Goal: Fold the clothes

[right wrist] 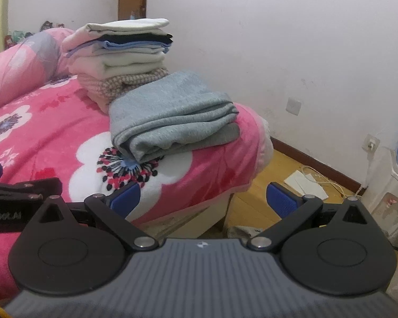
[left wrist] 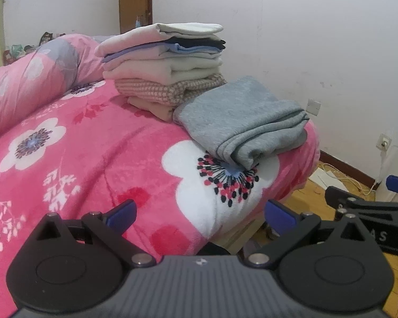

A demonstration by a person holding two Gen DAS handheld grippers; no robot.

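A folded grey garment [left wrist: 241, 119] lies on the pink flowered bedspread [left wrist: 92, 153] near the bed's corner; it also shows in the right wrist view [right wrist: 172, 116]. Behind it stands a stack of several folded clothes [left wrist: 164, 61], also seen in the right wrist view [right wrist: 122, 55]. My left gripper [left wrist: 200, 216] is open and empty, held back from the bed's near edge. My right gripper [right wrist: 203, 201] is open and empty, over the bed's corner and the floor. Each gripper's side shows in the other's view.
A rolled pink quilt [left wrist: 31, 79] lies along the bed's left. A white wall [left wrist: 305, 39] stands behind the bed. On the wooden floor [right wrist: 265, 190] to the right lie papers and a cable [right wrist: 307, 182]. A water dispenser [right wrist: 395, 185] stands at far right.
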